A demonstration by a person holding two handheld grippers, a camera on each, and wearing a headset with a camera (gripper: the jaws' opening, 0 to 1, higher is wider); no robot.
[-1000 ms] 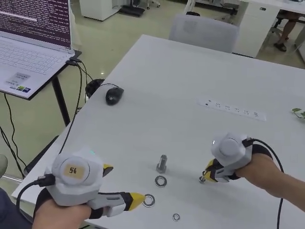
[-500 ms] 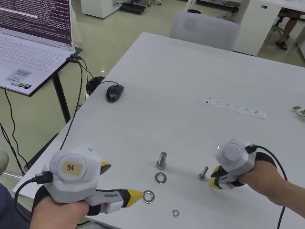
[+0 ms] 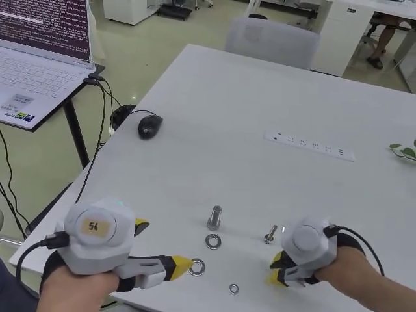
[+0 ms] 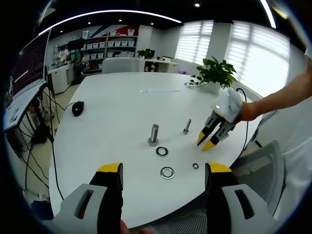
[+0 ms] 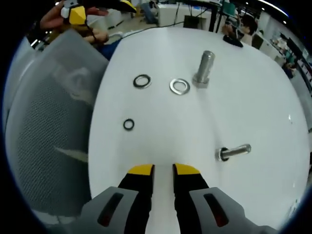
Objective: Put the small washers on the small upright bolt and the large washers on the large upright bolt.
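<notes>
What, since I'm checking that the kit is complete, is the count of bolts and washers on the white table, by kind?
Large upright steel bolt: 1
Small upright steel bolt: 1
Large flat steel washers: 2
Small steel washer: 1
Total: 5

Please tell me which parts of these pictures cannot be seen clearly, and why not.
Head view: the jaws of the right gripper, hidden beneath its own white body.
Head view: the text on the open silver laptop's screen, too small and cut off by the left edge.
Head view: the green leafy plant, cut off by the right edge.
Head view: the small thin steel washer, too small to judge its hole.
</notes>
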